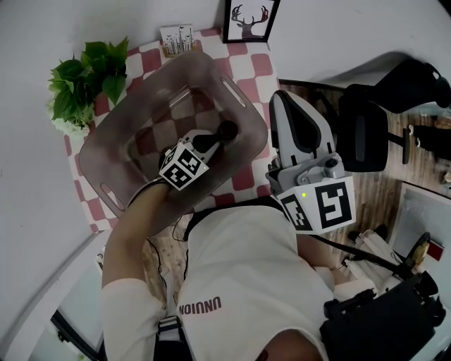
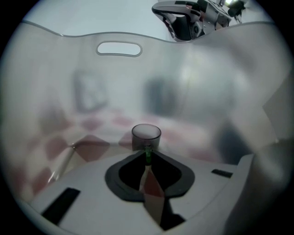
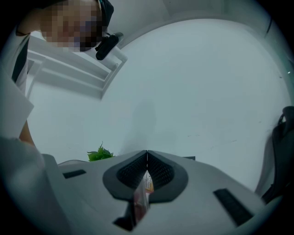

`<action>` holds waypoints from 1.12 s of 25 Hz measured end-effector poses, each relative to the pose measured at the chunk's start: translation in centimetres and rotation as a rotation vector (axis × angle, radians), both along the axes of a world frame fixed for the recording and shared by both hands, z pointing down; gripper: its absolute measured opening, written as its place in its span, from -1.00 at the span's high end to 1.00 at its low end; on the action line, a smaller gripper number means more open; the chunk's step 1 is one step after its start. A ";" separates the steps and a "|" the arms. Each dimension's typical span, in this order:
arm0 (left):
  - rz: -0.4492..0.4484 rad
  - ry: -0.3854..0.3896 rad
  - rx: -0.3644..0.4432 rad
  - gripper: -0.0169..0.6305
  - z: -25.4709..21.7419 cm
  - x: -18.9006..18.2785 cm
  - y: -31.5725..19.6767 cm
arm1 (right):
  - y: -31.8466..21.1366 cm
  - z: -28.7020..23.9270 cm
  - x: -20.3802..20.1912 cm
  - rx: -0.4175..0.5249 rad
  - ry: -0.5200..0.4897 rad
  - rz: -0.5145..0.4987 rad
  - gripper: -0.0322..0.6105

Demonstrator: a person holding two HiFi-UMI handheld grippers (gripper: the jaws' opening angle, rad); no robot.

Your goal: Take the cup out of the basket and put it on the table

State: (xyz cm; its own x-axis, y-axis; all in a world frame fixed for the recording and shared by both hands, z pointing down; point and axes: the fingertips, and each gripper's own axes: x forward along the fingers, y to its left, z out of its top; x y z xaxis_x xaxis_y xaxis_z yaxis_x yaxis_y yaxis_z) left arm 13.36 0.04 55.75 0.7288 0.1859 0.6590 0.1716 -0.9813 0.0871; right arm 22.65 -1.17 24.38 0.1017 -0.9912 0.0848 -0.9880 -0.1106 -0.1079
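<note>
Checkered table (image 1: pixel 262 65) with translucent basket (image 1: pixel 106 154), left tongs (image 1: pixel 227 130) deep inside it.

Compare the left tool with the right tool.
The left tool reaches down into the basket; the right tool is outside it, held level. The left tool's jaws pinch the cup by its wall; the right tool's jaws meet on nothing. Both carry marker cubes.

A leafy plant (image 1: pixel 84 76) sits by the wall, near a framed deer picture (image 1: pixel 250 20); a black chair (image 1: pixel 365 134) stands aside.

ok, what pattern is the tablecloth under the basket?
Red-and-white checks on the tablecloth; clearest in the head view.
</note>
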 end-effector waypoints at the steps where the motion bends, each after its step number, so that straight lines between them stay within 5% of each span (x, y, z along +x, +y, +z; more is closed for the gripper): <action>1: -0.003 0.002 -0.001 0.79 -0.1 0.1 -0.1 | 0.0 0.0 0.0 0.001 -0.001 0.000 0.84; 28: -0.006 0.034 0.091 0.81 -3.3 0.9 -1.5 | -1.1 0.0 -0.5 0.016 -0.016 -0.040 0.84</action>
